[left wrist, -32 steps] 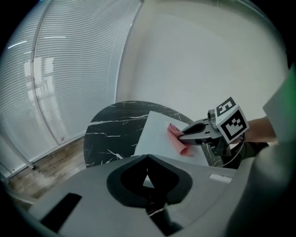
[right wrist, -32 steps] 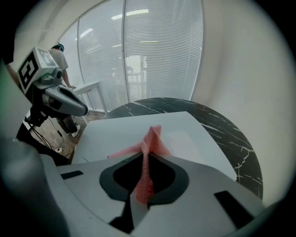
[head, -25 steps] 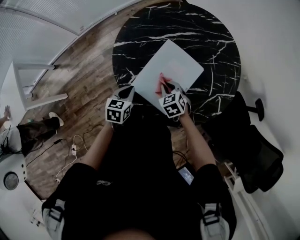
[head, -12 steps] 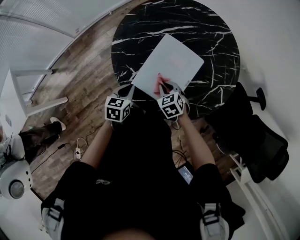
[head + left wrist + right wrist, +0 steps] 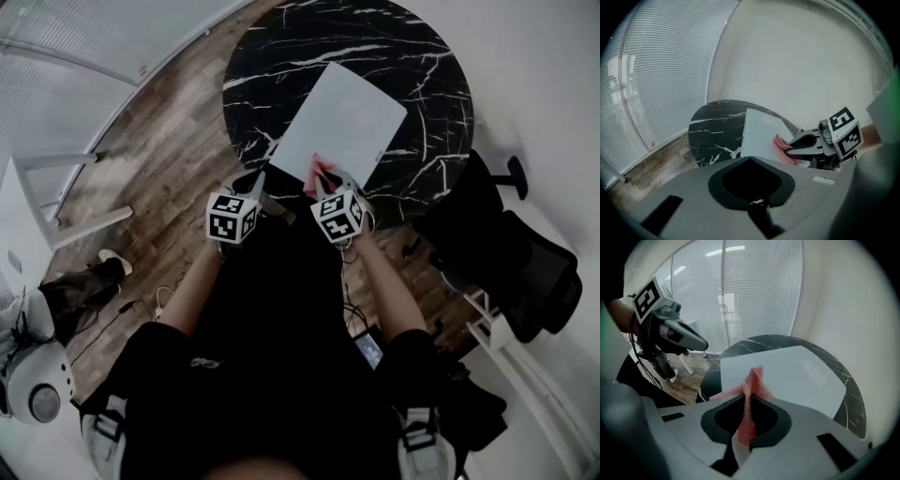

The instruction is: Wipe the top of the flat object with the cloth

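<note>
A white flat object (image 5: 342,122) lies on the round black marble table (image 5: 412,56). My right gripper (image 5: 324,181) is shut on a pink cloth (image 5: 322,172), which rests at the flat object's near edge. In the right gripper view the pink cloth (image 5: 752,385) rises out of the pinched jaws of the right gripper (image 5: 743,439) in front of the flat object (image 5: 787,376). My left gripper (image 5: 255,184) hovers just left of that edge, over the table rim, jaws together and holding nothing. In the left gripper view the right gripper (image 5: 802,145) pinches the cloth (image 5: 780,146).
A black office chair (image 5: 511,272) stands right of the table. A white frame (image 5: 56,187) is on the wooden floor (image 5: 169,141) at the left, with cables (image 5: 159,300) and another person's legs (image 5: 70,286) nearby. A blind-covered glass wall (image 5: 740,291) is behind.
My right gripper has drawn the pink cloth back across the flat object toward its near edge. The left gripper has stayed beside it.
</note>
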Demonstrator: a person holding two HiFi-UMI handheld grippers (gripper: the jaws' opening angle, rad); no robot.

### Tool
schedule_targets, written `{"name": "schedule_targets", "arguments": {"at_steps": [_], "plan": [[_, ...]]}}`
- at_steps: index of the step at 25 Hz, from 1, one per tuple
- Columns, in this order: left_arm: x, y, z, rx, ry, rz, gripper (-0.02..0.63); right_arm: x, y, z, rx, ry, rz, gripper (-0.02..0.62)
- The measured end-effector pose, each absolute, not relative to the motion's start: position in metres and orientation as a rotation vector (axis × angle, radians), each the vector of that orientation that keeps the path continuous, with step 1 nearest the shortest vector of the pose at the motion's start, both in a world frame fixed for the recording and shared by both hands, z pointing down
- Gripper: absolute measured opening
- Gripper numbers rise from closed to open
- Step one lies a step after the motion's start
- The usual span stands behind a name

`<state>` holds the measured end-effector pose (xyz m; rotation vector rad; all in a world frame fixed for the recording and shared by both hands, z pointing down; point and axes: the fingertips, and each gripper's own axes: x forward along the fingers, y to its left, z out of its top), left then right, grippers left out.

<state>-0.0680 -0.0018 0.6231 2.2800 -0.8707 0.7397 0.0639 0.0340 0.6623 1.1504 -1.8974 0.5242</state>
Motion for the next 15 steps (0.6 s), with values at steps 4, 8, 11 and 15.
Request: {"name": "schedule_targets", "arguments": {"at_steps": [4,8,11,15], "plan": [[-0.079,-0.002,0.622,2.298,-0.855,0.73,0.0,0.057,0.039,0.664,1.173,-1.871,0.531,0.023],[-0.093,-0.002,0.619,2.307,-0.852,0.716,0.0,0.054,0.04,0.666,1.163,-1.834,0.541,0.023],[-0.101,-0.008,0.614,2.291,-0.871,0.669,0.0,0.058,0.037,0.659,1.18,-1.794,0.512,0.023],[-0.092,-0.021,0.598,2.328,-0.871,0.599,0.0,0.061,0.024,0.631,1.227,-1.775,0.432,0.022]]}}
